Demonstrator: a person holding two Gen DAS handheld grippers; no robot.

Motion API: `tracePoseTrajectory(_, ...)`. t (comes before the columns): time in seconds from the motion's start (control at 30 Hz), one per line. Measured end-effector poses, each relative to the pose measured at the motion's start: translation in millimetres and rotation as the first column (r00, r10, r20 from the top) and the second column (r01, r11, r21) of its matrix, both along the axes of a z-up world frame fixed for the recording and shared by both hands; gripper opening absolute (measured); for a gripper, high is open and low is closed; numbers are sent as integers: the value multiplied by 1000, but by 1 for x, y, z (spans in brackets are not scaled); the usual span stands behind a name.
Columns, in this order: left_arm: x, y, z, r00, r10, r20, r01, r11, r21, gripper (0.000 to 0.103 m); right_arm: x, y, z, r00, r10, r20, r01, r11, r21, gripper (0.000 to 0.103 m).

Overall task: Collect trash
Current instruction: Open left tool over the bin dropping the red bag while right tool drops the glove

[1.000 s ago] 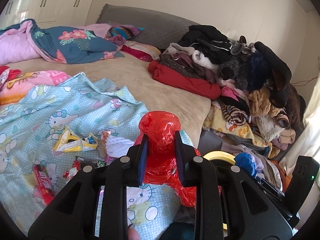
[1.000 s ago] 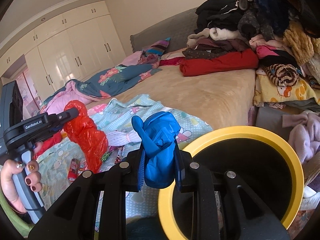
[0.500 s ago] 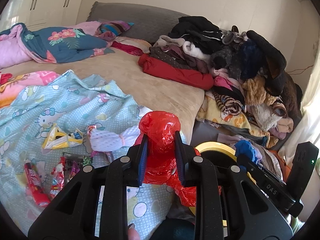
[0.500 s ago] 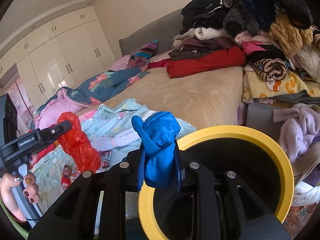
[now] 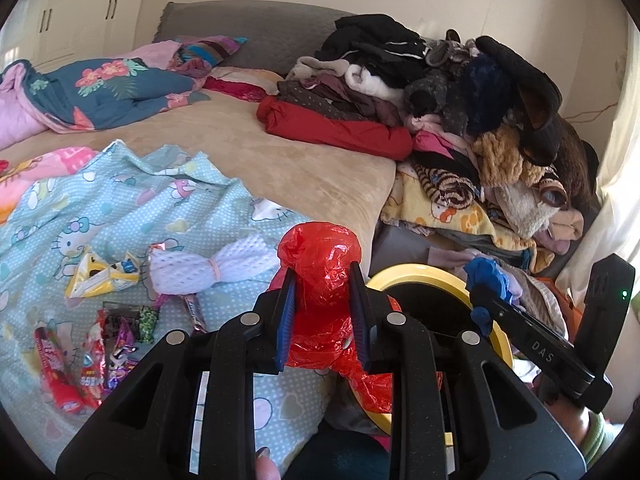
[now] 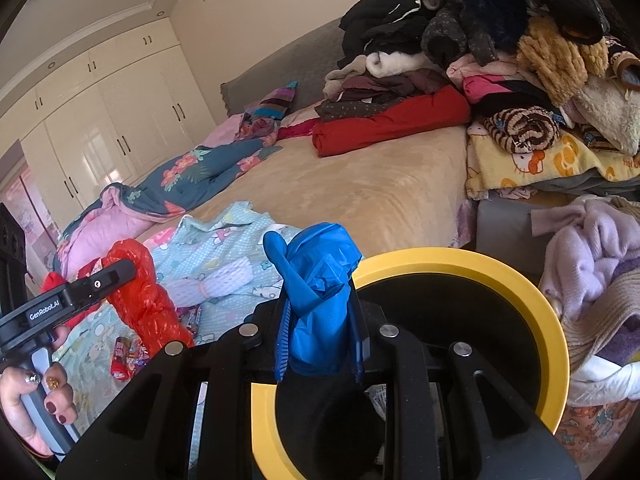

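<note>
Left wrist view: left gripper (image 5: 323,312) fingers clamp a red plastic bag (image 5: 320,264) at lower centre, hiding part of the yellow-rimmed bin (image 5: 404,274). Snack wrappers (image 5: 92,352) lie lower left on the bed (image 5: 280,160). Right wrist view: right gripper (image 6: 320,332) fingers clamp a blue plastic bag (image 6: 316,280) beside the bin rim; the bin's interior is dark.

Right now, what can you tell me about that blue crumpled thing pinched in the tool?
The blue plastic bag looks like thin, glossy film, crumpled into a wad with a twisted knob sticking up at its left. The right gripper is shut on it, both pads pressing its sides. It hangs over the near rim of the yellow-rimmed black bin, not yet dropped in. It also shows small in the left wrist view.
</note>
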State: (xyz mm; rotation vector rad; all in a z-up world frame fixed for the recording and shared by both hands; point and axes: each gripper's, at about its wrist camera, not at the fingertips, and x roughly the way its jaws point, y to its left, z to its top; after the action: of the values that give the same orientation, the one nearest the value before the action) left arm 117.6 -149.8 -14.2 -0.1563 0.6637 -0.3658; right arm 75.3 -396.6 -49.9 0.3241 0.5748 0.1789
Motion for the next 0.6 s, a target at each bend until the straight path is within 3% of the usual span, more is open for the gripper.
tracePoseTrajectory(0.6,-1,-50,-23,993,-110,-51,113,992,61,18,3,-34,-19,997,-66,-51,67,997,25,25)
